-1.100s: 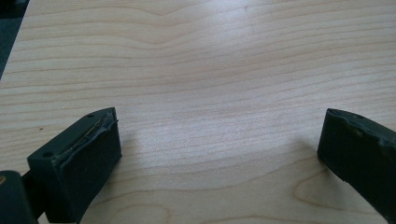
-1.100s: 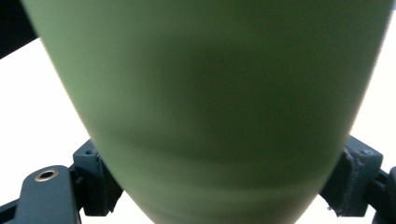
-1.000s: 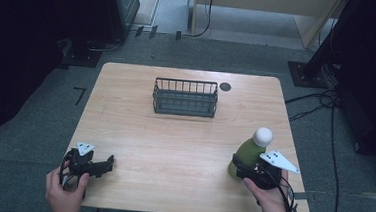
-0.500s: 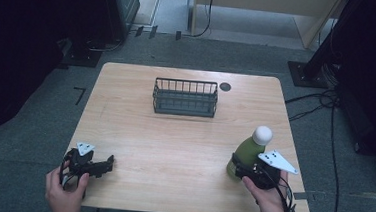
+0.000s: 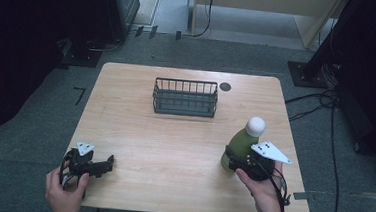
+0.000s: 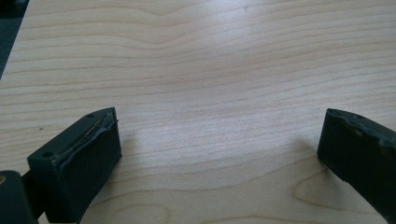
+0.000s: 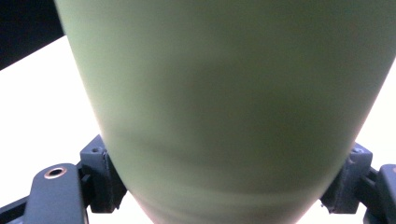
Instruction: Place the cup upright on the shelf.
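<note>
High view: right gripper (image 5: 233, 159) clamped on green bottle (image 5: 240, 143) at table's (image 5: 173, 140) right-front; wire basket (image 5: 185, 98) well behind. Left gripper view: left gripper (image 6: 219, 154) spread apart, empty, over bare wood. Right gripper view: bottle gripped on both sides.

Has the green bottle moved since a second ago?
Yes, slightly. In the high view the green bottle, clamped in the right gripper, now tilts and sits a touch nearer the wire basket than before. The jaws have just closed on it.
</note>
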Tool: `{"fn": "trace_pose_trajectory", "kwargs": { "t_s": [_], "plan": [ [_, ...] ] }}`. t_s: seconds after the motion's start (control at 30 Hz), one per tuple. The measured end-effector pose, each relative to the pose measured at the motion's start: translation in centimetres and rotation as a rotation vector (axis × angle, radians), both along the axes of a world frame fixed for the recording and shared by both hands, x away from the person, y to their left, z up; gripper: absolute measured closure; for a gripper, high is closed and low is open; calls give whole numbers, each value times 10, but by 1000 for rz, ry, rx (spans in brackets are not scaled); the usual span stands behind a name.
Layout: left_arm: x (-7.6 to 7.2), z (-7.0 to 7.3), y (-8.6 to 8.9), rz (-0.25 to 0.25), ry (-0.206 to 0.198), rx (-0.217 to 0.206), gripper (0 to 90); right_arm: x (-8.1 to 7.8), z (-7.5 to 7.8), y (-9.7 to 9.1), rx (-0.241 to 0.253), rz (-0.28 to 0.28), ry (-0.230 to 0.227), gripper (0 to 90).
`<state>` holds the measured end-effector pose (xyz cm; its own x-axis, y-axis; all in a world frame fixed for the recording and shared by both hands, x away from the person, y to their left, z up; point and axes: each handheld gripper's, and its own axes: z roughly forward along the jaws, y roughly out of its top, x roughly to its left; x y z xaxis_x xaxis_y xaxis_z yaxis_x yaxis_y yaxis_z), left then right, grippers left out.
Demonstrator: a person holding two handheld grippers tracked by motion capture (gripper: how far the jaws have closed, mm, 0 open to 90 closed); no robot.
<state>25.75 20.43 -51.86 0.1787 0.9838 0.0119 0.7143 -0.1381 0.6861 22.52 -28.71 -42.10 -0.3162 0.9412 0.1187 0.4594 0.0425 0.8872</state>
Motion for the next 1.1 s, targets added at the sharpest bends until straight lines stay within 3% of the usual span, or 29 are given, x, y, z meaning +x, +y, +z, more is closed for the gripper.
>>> {"fn": "trace_pose_trajectory", "kwargs": {
  "t_s": [1.1],
  "plan": [
    [0,0,0,2,-1,-2,0,65,47,51,-8,62,-18,198]
  ]
}}
